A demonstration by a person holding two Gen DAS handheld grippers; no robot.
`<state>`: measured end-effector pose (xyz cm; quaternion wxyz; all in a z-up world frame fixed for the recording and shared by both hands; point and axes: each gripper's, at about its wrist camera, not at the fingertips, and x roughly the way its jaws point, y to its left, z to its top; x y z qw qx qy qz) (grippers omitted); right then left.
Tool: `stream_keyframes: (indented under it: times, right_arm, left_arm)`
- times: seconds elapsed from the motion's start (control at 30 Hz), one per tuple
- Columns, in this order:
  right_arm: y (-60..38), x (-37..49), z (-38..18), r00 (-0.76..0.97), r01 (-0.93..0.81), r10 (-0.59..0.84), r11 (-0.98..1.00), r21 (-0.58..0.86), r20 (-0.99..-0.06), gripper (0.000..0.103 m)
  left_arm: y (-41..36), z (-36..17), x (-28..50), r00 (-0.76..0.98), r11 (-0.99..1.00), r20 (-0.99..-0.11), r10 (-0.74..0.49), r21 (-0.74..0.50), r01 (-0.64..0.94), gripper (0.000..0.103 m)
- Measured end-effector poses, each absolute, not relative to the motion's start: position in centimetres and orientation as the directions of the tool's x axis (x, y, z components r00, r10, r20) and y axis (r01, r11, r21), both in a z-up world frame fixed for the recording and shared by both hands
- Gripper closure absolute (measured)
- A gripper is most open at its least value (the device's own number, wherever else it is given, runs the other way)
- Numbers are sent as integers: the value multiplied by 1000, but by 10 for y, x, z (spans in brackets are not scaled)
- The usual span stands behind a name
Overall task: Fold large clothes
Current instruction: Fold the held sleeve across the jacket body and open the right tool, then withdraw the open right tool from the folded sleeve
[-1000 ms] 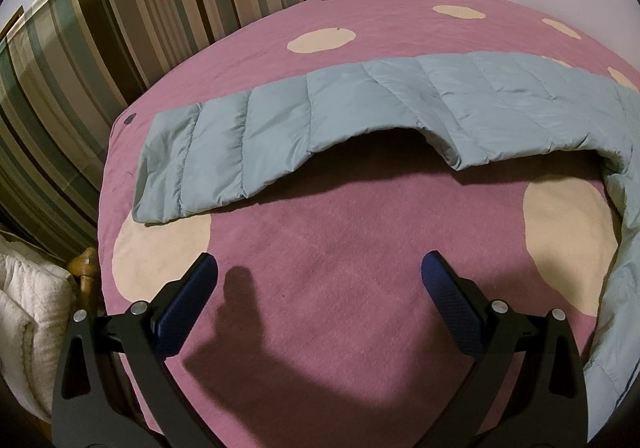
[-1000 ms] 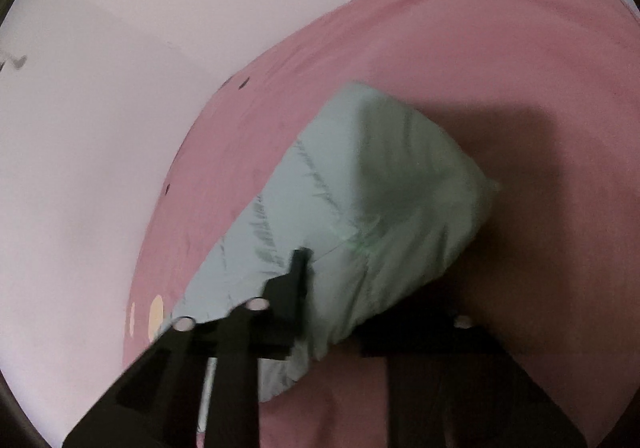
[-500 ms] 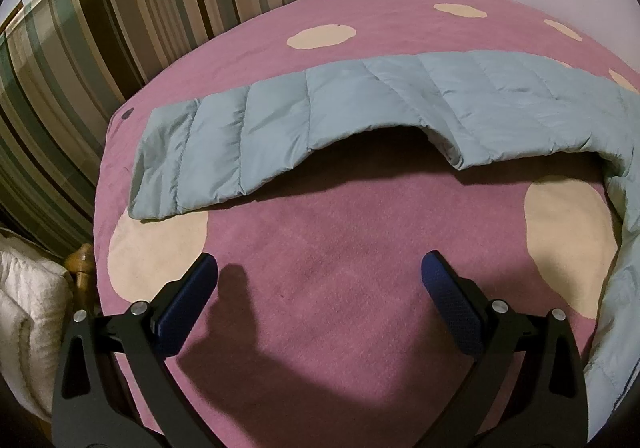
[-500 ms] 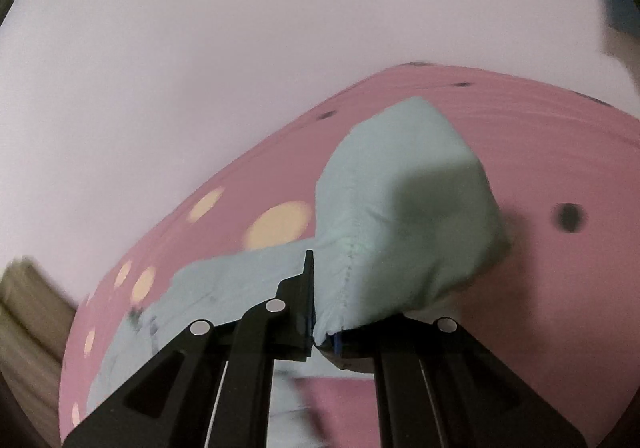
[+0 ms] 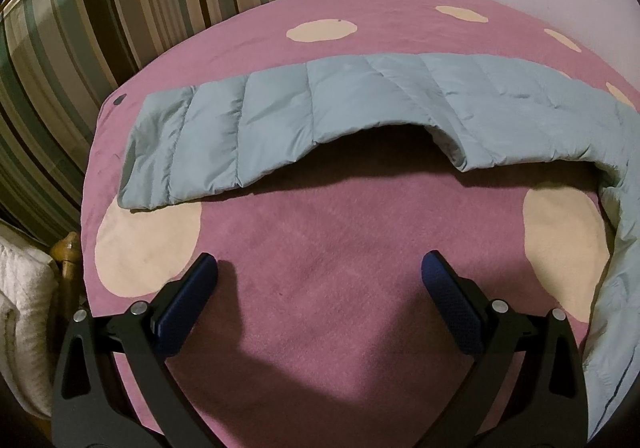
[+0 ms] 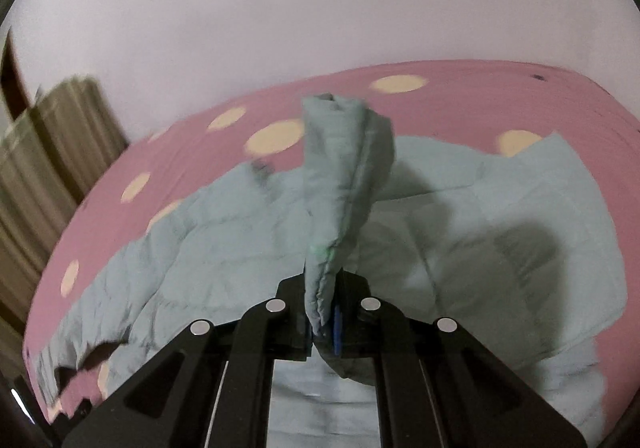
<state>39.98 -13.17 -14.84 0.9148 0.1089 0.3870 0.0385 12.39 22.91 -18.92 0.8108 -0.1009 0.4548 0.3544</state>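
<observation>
A light blue quilted puffer jacket [image 5: 360, 104] lies on a pink bed cover with cream dots [image 5: 320, 248]. In the left wrist view one sleeve stretches out flat to the left and the body runs off to the right edge. My left gripper [image 5: 319, 280] is open and empty above bare cover, short of the sleeve. In the right wrist view my right gripper [image 6: 322, 312] is shut on a fold of the jacket [image 6: 344, 184] and holds it lifted above the spread body [image 6: 500, 232].
A striped pillow or cushion [image 5: 120, 8] stands behind the bed at the left. A wooden bedpost [image 5: 68, 248] and a white quilted fabric [image 5: 24, 296] are at the left edge. A pale wall [image 6: 320, 8] is behind the bed.
My right gripper has swung round with the held jacket fold, from facing the wall to looking over the spread jacket. The left gripper has barely moved and stays open.
</observation>
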Motion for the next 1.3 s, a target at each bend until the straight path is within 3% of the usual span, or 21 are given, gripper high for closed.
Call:
stream_keyframes:
  times: [0.33, 0.5, 0.63, 0.67, 0.87, 1.0, 1.17, 1.3]
  right_arm:
    - [-55, 404, -187, 567, -134, 197, 980, 146, -799, 97]
    - [-42, 407, -207, 518, -158, 175, 982, 107, -838, 89]
    - [-38, 399, -198, 497, -205, 246, 965, 162, -833, 51]
    - [-33, 394, -196, 492, -228, 269, 958, 176, -828, 48]
    - [-38, 358, -159, 497, -343, 399, 906, 248, -771, 48]
    - [-85, 343, -128, 572, -302, 410, 911, 282, -710, 49]
    - [-200, 347, -113, 676, -89, 258, 958, 271, -690, 83]
    - [-304, 359, -139, 668, 157, 126, 940, 304, -733, 89]
  left_arm:
    - [232, -190, 122, 348, 731, -817, 460, 127, -670, 2]
    - [232, -191, 122, 349, 731, -817, 460, 126, -670, 2]
    - [232, -191, 122, 348, 731, -817, 460, 127, -670, 2]
    - [232, -191, 122, 348, 732, -817, 460, 127, -670, 2]
    - [232, -191, 122, 349, 732, -817, 459, 125, -670, 2]
    - [231, -191, 122, 348, 732, -816, 461, 127, -670, 2]
    - [231, -191, 123, 348, 732, -816, 461, 127, -670, 2]
    - [231, -191, 123, 346, 732, -815, 465, 133, -669, 2]
